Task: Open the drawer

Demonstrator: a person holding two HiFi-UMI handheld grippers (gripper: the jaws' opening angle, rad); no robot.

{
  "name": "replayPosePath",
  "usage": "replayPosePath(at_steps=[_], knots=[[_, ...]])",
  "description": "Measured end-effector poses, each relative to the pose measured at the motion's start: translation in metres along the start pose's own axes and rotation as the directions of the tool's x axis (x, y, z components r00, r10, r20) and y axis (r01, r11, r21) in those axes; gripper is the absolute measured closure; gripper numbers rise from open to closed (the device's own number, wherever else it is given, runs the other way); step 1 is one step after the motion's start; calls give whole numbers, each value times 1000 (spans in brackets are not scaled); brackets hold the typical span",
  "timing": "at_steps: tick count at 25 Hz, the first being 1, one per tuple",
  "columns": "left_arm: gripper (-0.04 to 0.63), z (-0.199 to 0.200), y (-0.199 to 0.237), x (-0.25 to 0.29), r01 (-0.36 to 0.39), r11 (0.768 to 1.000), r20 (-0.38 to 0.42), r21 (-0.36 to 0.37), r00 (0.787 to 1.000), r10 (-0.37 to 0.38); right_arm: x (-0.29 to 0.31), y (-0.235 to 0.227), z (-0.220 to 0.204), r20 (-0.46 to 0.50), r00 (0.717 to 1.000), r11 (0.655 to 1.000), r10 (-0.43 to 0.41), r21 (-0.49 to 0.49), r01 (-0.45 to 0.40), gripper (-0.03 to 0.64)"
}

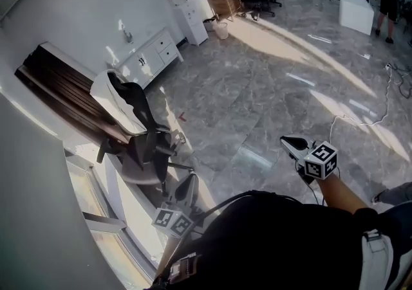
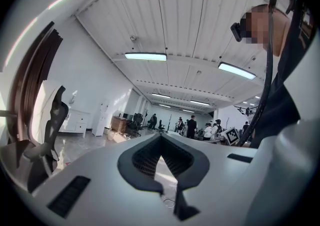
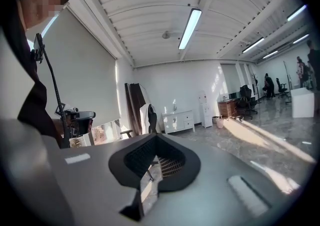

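Left gripper (image 1: 190,181) and right gripper (image 1: 287,142) are both closed tight, empty. The drawer (image 1: 167,47) sits in the white cabinet (image 1: 138,67), well off at eleven o'clock. The office chair (image 1: 138,144) at ten could snag the approach, and shut jaws would only bump the drawer.

Hard daylight enters through the tall glass window (image 1: 129,218) at the near left and lays blown-out bands across the glossy grey marble floor (image 1: 270,96), which throws them back as glare. Long white ceiling strip lights (image 2: 145,56) glow overhead. Every view bulges towards its edges, and both tool views have black corners. The pale grey left tool (image 2: 160,138) looks soft close to the lens.
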State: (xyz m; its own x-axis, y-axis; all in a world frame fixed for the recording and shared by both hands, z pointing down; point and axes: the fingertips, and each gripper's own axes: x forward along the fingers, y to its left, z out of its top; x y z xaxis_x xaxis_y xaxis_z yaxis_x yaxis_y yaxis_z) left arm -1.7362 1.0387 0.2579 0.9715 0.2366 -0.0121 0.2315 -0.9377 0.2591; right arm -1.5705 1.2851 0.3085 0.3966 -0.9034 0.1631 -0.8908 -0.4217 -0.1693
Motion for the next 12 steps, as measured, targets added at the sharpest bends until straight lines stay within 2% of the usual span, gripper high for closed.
replayPosePath(at_steps=[7, 12], knots=[[595, 47, 100, 3, 75, 997, 15, 5, 997, -75, 85, 36, 37, 25, 998, 998, -61, -22, 62, 618], [595, 62, 169, -4, 102, 995, 16, -8, 995, -101, 147, 60, 55, 45, 995, 995, -88, -44, 90, 618]])
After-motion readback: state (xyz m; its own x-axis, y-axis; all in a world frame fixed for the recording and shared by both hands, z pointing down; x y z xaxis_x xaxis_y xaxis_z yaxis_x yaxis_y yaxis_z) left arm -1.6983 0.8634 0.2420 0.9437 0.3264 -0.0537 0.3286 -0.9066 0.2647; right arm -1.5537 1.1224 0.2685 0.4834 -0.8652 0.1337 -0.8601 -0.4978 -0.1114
